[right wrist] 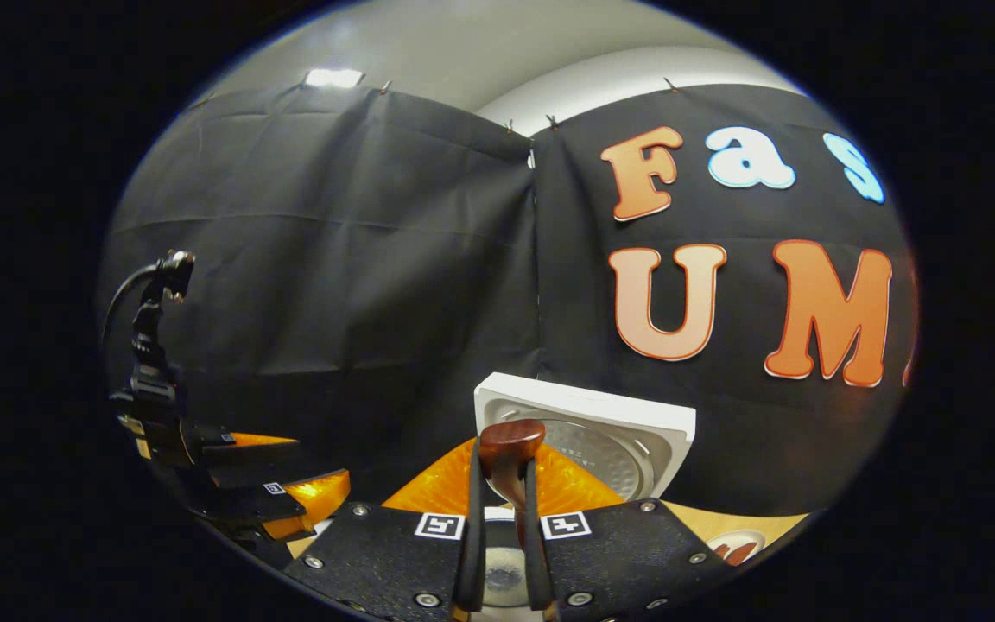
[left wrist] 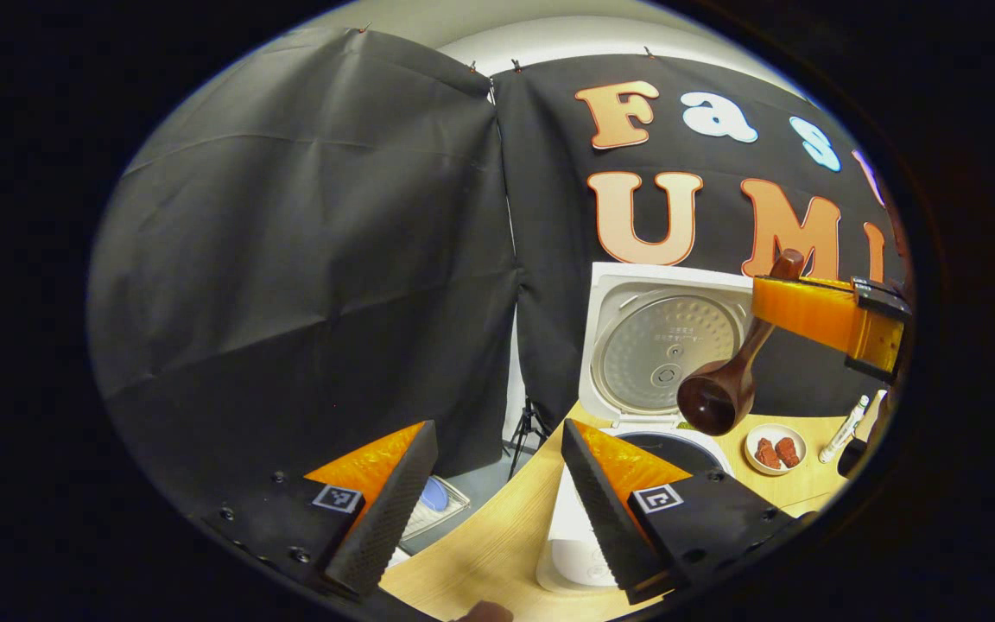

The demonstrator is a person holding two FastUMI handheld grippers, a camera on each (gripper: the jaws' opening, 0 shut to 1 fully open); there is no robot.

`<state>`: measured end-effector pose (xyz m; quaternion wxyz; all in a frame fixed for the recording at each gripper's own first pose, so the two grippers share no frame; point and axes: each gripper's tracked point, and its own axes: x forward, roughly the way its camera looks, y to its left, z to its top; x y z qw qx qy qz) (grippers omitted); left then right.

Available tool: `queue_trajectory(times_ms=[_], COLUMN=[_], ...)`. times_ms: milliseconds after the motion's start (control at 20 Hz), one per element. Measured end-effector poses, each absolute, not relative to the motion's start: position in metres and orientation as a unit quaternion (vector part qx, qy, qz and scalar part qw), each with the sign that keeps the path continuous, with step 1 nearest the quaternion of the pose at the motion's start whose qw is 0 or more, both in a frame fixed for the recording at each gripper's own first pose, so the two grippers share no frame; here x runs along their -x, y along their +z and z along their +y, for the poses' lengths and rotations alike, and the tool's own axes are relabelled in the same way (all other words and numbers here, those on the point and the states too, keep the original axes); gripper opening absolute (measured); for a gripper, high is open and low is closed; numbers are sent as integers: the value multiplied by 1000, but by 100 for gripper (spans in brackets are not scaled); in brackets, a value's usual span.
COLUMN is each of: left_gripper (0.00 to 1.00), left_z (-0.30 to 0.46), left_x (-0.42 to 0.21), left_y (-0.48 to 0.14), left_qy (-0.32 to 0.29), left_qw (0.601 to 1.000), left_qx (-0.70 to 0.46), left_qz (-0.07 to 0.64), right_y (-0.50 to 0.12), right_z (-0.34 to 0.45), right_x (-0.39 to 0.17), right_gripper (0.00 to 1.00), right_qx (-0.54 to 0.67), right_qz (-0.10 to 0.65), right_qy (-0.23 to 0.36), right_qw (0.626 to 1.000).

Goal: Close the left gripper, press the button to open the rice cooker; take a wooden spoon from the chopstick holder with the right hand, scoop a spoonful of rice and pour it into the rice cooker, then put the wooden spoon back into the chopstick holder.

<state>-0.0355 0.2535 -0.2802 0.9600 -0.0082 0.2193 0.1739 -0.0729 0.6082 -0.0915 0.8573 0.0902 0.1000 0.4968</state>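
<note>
A wooden counter (left wrist: pixel 497 536) stands in front of a black cloth wall. Toward its back sits a white rice cooker (left wrist: pixel 588 553), the landmark for everything here. Its lid (left wrist: pixel 666 345) stands straight up behind the pot, so the button press looks already done. The dark inner pot (left wrist: pixel 679 449) shows just below the lid; whether any rice lies in it cannot be told.

The left gripper (left wrist: pixel 497 510) hovers in front of the cooker, to its left, its fingers (left wrist: pixel 385 510) set wide apart and holding nothing. The right gripper (right wrist: pixel 504 527) hangs above the cooker's right side, its fingers drawn in narrow and clamped on the handle of a wooden spoon (left wrist: pixel 726 380). The spoon hangs handle up, with its round bowl lowest, in the air just above the open pot and in front of the lid. The bowl looks dark and empty.

To the right of the cooker sits a small white dish (left wrist: pixel 776 449) holding reddish-brown pieces, with a slim white tube (left wrist: pixel 843 428) lying beyond it.

Judging from this, the spoon has been taken and carried to the cooker. Returning it to the chopstick holder is still to come, and whether the pour is finished is unclear.
</note>
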Motion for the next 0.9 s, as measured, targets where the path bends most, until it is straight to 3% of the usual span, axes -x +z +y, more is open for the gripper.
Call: queue_trajectory(times_ms=[400,900], left_gripper=[98,98], left_z=[224,112], left_x=[34,6], left_y=[-276,-280], left_qy=[156,79], left_qw=[964,969], left_qx=[6,28], left_qz=[217,231], right_y=[-94,-166], right_z=[522,294], right_x=[47,43], right_gripper=[18,18], right_qx=[-203,-223], right_qz=[163,223], right_qy=[406,219], right_qw=[876,923])
